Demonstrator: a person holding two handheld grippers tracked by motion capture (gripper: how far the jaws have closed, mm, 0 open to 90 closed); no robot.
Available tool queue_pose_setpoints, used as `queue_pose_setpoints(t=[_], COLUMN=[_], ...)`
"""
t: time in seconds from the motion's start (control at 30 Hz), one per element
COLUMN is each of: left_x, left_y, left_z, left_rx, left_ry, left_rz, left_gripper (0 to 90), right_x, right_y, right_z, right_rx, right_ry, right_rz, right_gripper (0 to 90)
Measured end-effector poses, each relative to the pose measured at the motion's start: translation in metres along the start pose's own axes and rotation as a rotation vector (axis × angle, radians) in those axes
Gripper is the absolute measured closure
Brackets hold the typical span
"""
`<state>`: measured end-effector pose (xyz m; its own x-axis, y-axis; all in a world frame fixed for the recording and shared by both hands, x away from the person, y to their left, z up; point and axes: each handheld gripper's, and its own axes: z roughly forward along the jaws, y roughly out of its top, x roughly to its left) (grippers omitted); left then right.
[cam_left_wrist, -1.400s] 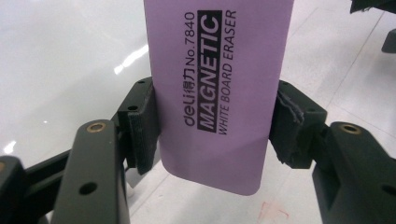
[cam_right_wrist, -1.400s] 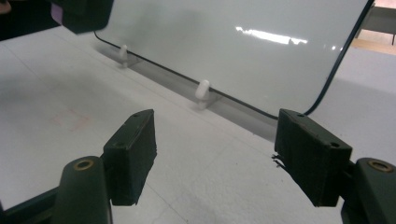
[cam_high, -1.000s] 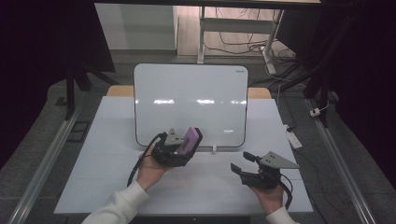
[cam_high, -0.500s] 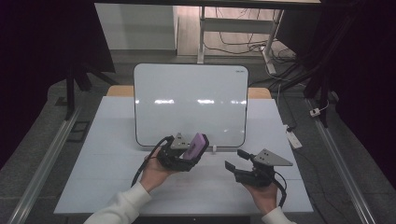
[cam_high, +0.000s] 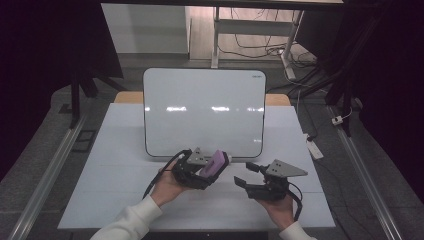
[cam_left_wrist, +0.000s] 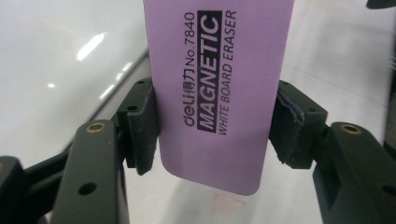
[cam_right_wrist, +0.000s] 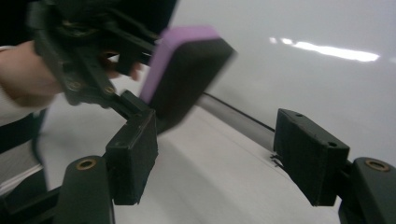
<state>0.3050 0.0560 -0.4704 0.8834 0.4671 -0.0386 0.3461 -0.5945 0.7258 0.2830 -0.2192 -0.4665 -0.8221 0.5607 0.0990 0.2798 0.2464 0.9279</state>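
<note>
A purple whiteboard eraser (cam_high: 216, 162) with a black felt face is held just off the near edge of the whiteboard (cam_high: 205, 110). My left gripper (cam_high: 212, 168) is shut on it. In the left gripper view both pads press on the long sides of the eraser (cam_left_wrist: 219, 70), whose label reads "magnetic white board eraser". My right gripper (cam_high: 243, 172) hovers just right of it over the table and points left, open with nothing between its jaws. In the right gripper view, the eraser (cam_right_wrist: 187, 60) hangs beyond the left jaw of my right gripper (cam_right_wrist: 217, 158).
The whiteboard lies flat on the white table (cam_high: 115, 165), blank, with light glare on it. A white power strip (cam_high: 314, 148) lies at the table's right edge. Metal rails run along the floor on both sides.
My left gripper has drifted a little toward the near edge and to the right with the eraser. The right gripper has edged left, so the gap between them is narrower.
</note>
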Motion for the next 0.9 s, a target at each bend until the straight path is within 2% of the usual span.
queue_pose_setpoints(t=[0.03, 0.1, 0.17, 0.27, 0.37, 0.47, 0.5, 0.57, 0.6, 0.67, 0.7, 0.77, 0.83, 0.9], left_x=[0.0, -0.001, -0.003, -0.006, -0.009, -0.007, -0.006, -0.007, -0.009, -0.014, -0.016, -0.022, -0.027, -0.033], left_y=[0.0, -0.001, 0.0, 0.001, 0.002, 0.001, 0.001, 0.001, 0.001, 0.001, 0.0, -0.002, -0.003, -0.001], left_z=[0.0, 0.0, 0.001, 0.003, 0.004, 0.003, 0.002, 0.002, 0.002, 0.001, 0.001, 0.001, 0.003, 0.007], left_rx=[0.002, -0.004, -0.006, -0.016, -0.005, -0.02, -0.023, -0.027, -0.028, -0.021, -0.031, -0.058, -0.074, -0.074], left_ry=[-0.019, -0.089, -0.112, -0.174, -0.207, -0.227, -0.224, -0.198, -0.16, -0.055, -0.021, 0.061, 0.112, 0.159], left_rz=[0.02, 0.045, 0.069, 0.089, 0.122, 0.107, 0.108, 0.115, 0.128, 0.151, 0.145, 0.147, 0.151, 0.171], left_gripper=[39.7, 39.7, 39.7, 39.7, 39.7, 39.7, 39.6, 39.0, 38.0, 30.3, 26.5, 26.3, 27.4, 27.5], right_x=[0.0, -0.001, -0.004, -0.005, -0.004, -0.004, -0.003, -0.002, -0.002, -0.002, -0.003, -0.006, -0.009, -0.011], right_y=[0.002, 0.004, 0.005, 0.006, 0.008, 0.01, 0.01, 0.011, 0.011, 0.01, 0.01, 0.009, 0.007, 0.006], right_z=[0.002, 0.003, 0.005, 0.01, 0.016, 0.02, 0.02, 0.02, 0.02, 0.018, 0.018, 0.016, 0.016, 0.016], right_rx=[0.002, 0.002, 0.001, -0.004, -0.012, -0.016, -0.022, -0.022, -0.023, -0.033, -0.037, -0.043, -0.037, -0.043], right_ry=[0.02, 0.047, 0.092, 0.149, 0.207, 0.266, 0.268, 0.265, 0.255, 0.195, 0.17, 0.131, 0.092, 0.076], right_rz=[-0.011, -0.004, 0.02, 0.031, 0.048, 0.065, 0.067, 0.077, 0.074, 0.078, 0.09, 0.128, 0.158, 0.184], right_gripper=[28.2, 27.9, 26.1, 24.8, 25.4, 36.1, 36.9, 37.8, 38.1, 39.2, 39.5, 39.8, 39.9, 39.9])
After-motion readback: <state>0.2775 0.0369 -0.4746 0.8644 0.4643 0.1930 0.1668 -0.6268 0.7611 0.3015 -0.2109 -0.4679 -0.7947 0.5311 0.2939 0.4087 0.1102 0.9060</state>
